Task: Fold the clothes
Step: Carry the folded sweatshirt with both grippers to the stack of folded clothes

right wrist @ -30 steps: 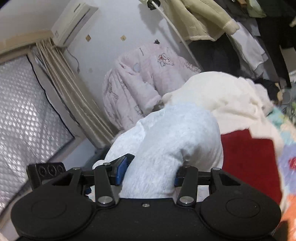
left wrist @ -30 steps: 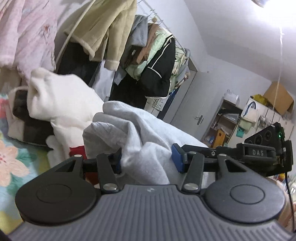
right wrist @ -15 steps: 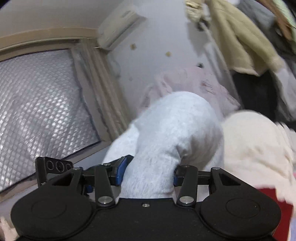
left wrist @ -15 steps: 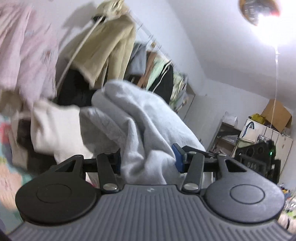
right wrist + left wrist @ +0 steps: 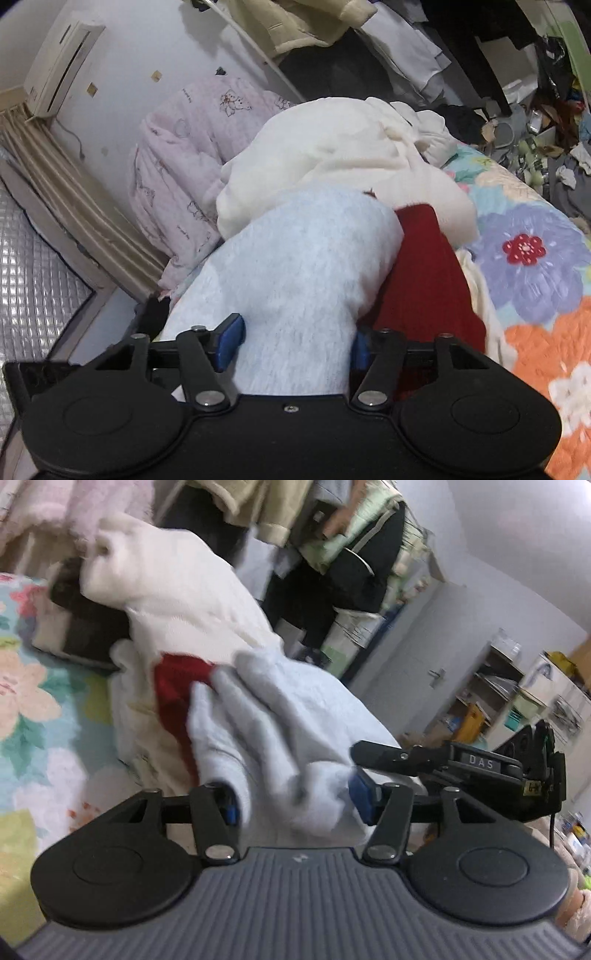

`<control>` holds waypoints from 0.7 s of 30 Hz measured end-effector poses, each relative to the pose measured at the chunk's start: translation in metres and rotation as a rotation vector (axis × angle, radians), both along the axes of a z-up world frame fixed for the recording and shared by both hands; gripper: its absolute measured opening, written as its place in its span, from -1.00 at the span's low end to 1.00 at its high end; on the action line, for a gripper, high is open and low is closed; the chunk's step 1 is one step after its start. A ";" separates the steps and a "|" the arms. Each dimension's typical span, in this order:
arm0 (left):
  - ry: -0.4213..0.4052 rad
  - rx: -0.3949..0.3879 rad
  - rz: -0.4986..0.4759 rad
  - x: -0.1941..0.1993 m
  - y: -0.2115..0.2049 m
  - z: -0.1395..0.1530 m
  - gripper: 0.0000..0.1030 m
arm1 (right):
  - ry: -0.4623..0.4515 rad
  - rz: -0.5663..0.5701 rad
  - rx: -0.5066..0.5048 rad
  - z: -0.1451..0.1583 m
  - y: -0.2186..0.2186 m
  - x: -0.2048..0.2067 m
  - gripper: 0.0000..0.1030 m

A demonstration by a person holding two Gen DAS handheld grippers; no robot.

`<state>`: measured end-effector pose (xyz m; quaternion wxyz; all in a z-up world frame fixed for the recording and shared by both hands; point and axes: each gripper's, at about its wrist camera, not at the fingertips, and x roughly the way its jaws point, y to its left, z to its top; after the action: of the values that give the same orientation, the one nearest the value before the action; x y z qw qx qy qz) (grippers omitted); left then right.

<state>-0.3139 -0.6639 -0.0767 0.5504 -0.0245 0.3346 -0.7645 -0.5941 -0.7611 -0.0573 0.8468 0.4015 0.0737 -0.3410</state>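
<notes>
A light grey garment (image 5: 280,716) is bunched between the blue pads of my left gripper (image 5: 295,803), whose jaws are opening; the cloth still fills the gap and touches both pads. The same grey garment (image 5: 303,258) bulges up between the pads of my right gripper (image 5: 295,343), whose jaws are opening too. It lies low against a red garment (image 5: 424,280) and a white fleece heap (image 5: 332,147). In the left wrist view the right gripper (image 5: 461,764) reaches in from the right at the garment's far edge.
A floral bedspread (image 5: 535,258) lies under the pile. A pink quilt (image 5: 184,147) leans on the wall behind. Hung clothes on a rack (image 5: 332,535) stand past the bed, with shelves (image 5: 498,686) and a cluttered floor (image 5: 535,122) beyond.
Both grippers came down with the grey garment from its raised position half a second ago onto the pile. The gaps between both pairs of pads have widened.
</notes>
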 end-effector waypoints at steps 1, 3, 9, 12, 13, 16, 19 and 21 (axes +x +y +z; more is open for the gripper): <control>0.012 0.006 0.003 0.004 -0.002 -0.003 0.14 | 0.003 -0.001 0.000 0.001 -0.005 0.002 0.22; 0.024 0.052 -0.034 0.009 -0.017 -0.006 0.14 | 0.086 0.015 -0.057 0.010 -0.001 0.014 0.03; -0.080 0.060 -0.071 -0.005 -0.015 -0.006 0.11 | 0.309 0.065 -0.254 0.030 0.024 0.032 -0.08; -0.116 0.048 -0.026 -0.009 -0.011 0.002 0.12 | 0.382 -0.008 -0.203 0.017 0.021 0.024 0.20; -0.131 0.010 0.003 -0.009 -0.003 0.008 0.12 | 0.405 -0.042 -0.228 0.020 0.034 0.023 0.23; -0.199 -0.100 0.056 -0.014 0.018 0.031 0.08 | 0.533 -0.178 -0.353 0.036 0.078 0.026 0.32; -0.205 -0.183 0.071 -0.012 0.024 0.054 0.08 | 0.644 -0.222 -0.539 0.054 0.122 0.041 0.32; -0.198 -0.217 0.052 -0.012 0.020 0.066 0.08 | 0.612 -0.105 -0.553 0.061 0.136 0.051 0.15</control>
<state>-0.3255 -0.6438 -0.0102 0.5944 -0.0172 0.1933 -0.7804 -0.5435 -0.6256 0.0040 0.8433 0.0420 0.2071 -0.4942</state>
